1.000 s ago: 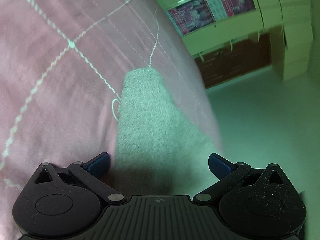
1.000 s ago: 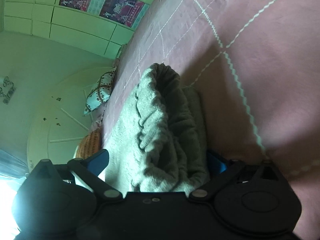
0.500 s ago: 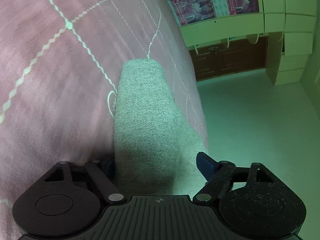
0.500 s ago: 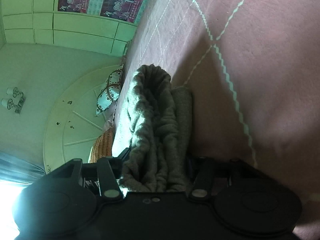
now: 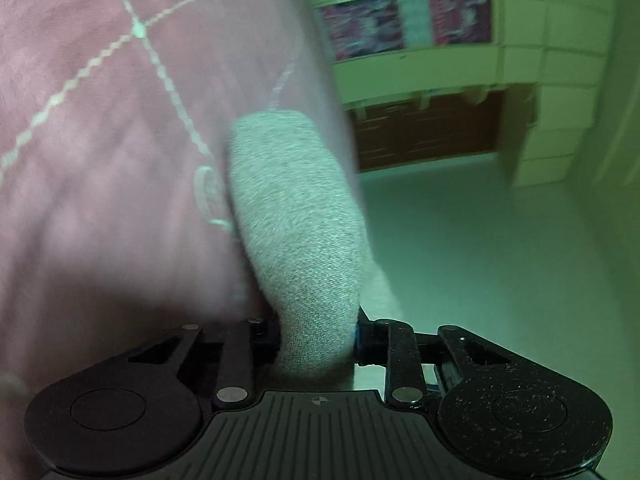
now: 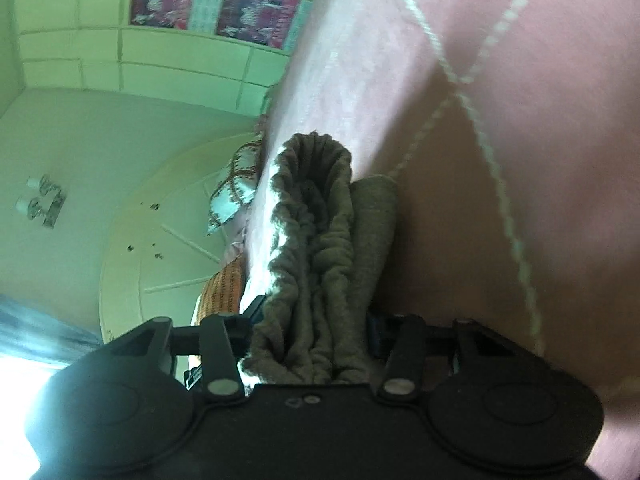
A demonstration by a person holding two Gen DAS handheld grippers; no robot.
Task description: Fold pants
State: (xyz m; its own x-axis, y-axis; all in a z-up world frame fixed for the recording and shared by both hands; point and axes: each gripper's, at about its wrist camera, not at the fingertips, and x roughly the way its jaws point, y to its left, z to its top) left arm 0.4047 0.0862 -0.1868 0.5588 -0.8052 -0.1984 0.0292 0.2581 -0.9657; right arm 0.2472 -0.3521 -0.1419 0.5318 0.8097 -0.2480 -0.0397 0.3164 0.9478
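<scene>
Your left gripper point(image 5: 316, 336) is clenched on the pants point(image 5: 296, 216): both jaws are drawn in against a narrow grey knit end of the garment, which fills the whole gap between them. From that grip the fabric runs forward and lies on the pink bedspread point(image 5: 100, 120), close to the edge of the bed where the pale floor point(image 5: 500, 240) begins. Your right gripper point(image 6: 312, 332) has its jaws closing on a thicker part of the pants point(image 6: 316, 240), a gathered, ribbed bundle that looks like the waistband. The bundle is pinched between the jaws, which stand wider than those on the left because of the bulk of cloth packed between them. A flatter layer of the same grey fabric lies just beside the gathered part, on its right in the right wrist view, and it also passes into the grip. Here too the garment rests on the pink bedspread point(image 6: 520, 120), which carries a pale stitched grid pattern. A patterned pillow point(image 6: 236, 192) lies farther along the bed, well apart from the pants. Both views are somewhat blurred, so finer detail at the pads cannot be told.
</scene>
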